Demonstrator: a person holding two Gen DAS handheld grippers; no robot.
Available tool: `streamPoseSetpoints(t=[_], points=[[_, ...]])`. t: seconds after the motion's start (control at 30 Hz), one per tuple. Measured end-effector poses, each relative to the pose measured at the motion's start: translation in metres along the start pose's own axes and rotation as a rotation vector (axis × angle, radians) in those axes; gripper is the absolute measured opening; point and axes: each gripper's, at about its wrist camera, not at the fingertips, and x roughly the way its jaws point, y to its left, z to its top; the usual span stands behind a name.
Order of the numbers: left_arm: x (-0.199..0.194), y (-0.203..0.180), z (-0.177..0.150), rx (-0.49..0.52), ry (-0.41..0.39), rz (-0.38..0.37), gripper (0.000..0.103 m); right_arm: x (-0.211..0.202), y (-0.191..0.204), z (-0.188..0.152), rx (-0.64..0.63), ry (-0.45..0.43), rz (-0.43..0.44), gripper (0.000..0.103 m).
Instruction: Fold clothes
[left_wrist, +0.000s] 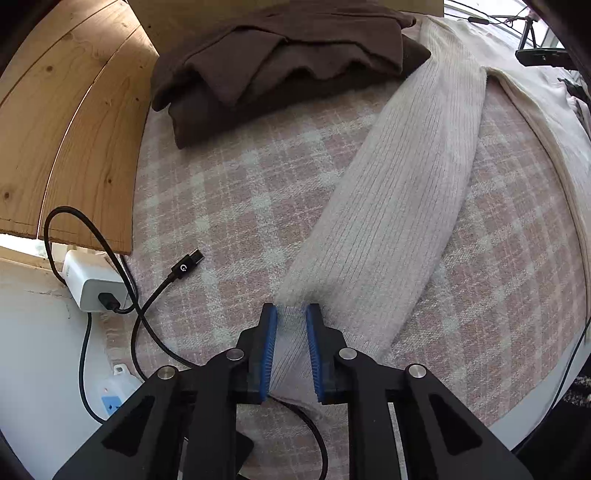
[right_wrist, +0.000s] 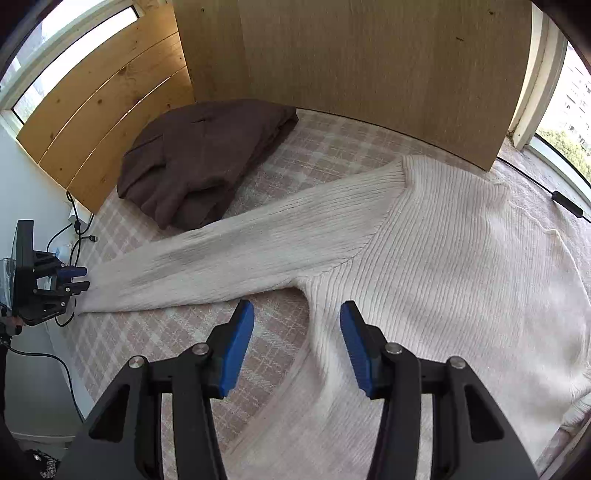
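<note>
My left gripper (left_wrist: 291, 314) is clamped on the cuff end of the cream sweater (right_wrist: 443, 258), with ribbed knit bunched between the blue pads (left_wrist: 269, 350). From my right wrist view, that same gripper (right_wrist: 75, 278) sits small at the far left edge, its tips on the end of the sleeve (right_wrist: 221, 258); its body is partly cut off by the frame.

My right gripper (right_wrist: 297, 317) has its fingers apart and holds nothing. It hangs above the armpit of the sweater, where the sleeve meets the body. One pad is over the checked blanket (right_wrist: 184, 332) and the other is over the knit; I cannot tell whether either touches the cloth.

The sweater lies flat on the blanket, its body to the right and its sleeve stretched out to the left. Its right side and lower hem run out of view, so I cannot see the other sleeve.

A folded brown garment (right_wrist: 207, 158) sits at the far left, near the wooden boards (right_wrist: 103, 122) and just beside the sleeve. A black cable (left_wrist: 155, 295) with a loose plug lies at the left edge of the blanket, running to a white charger (left_wrist: 92, 284). Part of the cable disappears under my left gripper.
</note>
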Motion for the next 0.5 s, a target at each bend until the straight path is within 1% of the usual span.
streamPoseSetpoints(t=[0.03,0.07,0.1,0.13,0.2,0.23,0.27,0.33,0.4,0.43,0.5], points=[[-0.002,-0.005,-0.002,0.003,-0.013,0.014,0.004,0.002,-0.008,0.003,0.015,0.001,-0.006,0.033],[-0.006,-0.008,-0.003,0.007,-0.018,0.005,0.003,0.005,-0.015,0.008,0.028,0.006,-0.005,0.021],[-0.01,-0.01,-0.004,0.008,-0.024,-0.008,0.003,0.011,-0.02,0.013,0.038,0.013,-0.003,0.019],[-0.019,-0.006,-0.004,-0.035,-0.037,-0.085,0.003,0.018,-0.025,0.019,0.046,0.019,-0.002,0.019],[-0.045,0.004,-0.002,-0.1,-0.097,-0.147,0.002,0.033,-0.029,0.03,0.04,0.053,-0.006,0.015],[-0.061,0.009,0.0,-0.108,-0.133,-0.149,0.002,0.041,-0.029,0.033,0.034,0.083,-0.006,0.012],[-0.078,0.016,0.002,-0.123,-0.167,-0.162,0.002,0.047,-0.029,0.035,0.027,0.111,-0.002,0.011],[-0.109,0.029,0.008,-0.151,-0.232,-0.187,0.002,0.048,-0.025,0.036,0.002,0.135,0.01,0.011],[-0.131,0.042,0.021,-0.162,-0.283,-0.191,0.002,0.05,-0.019,0.034,-0.025,0.16,0.062,0.011],[-0.141,0.049,0.027,-0.167,-0.308,-0.192,0.002,0.055,-0.017,0.034,-0.036,0.168,0.067,0.011],[-0.156,0.053,0.036,-0.162,-0.35,-0.178,0.002,0.067,-0.016,0.038,-0.05,0.155,0.008,0.011]])
